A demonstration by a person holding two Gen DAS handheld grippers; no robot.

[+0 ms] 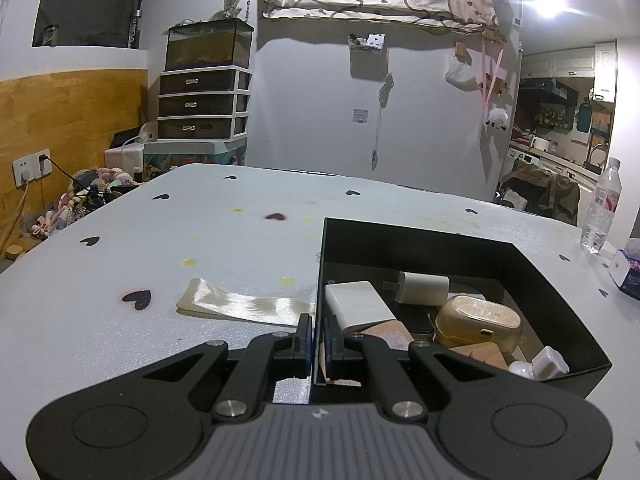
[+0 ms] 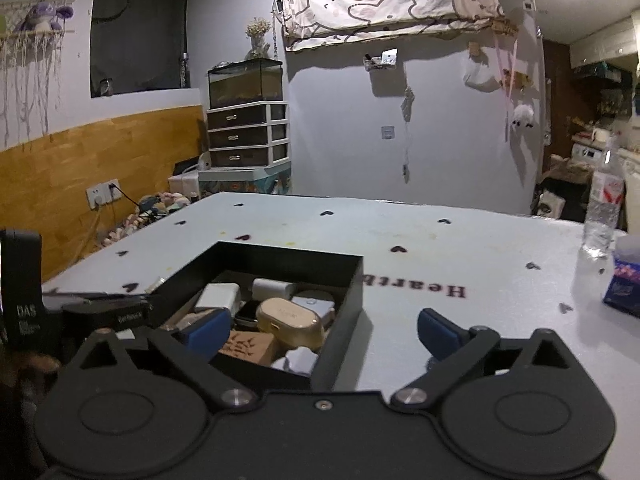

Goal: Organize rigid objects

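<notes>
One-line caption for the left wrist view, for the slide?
Left gripper clamps the near wall of the black box, already filled with chargers and a gold case.

We see a white wall [image 1: 320,120], wood panelling [image 1: 68,120], a drawer unit [image 1: 202,102] topped by a glass tank [image 1: 208,46], and bright ceiling lights [image 1: 554,2].

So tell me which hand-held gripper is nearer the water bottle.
Right. The right hand-held gripper hangs open over the black box's right wall; the water bottle stands far right. The left pinches the box's opposite wall.
</notes>
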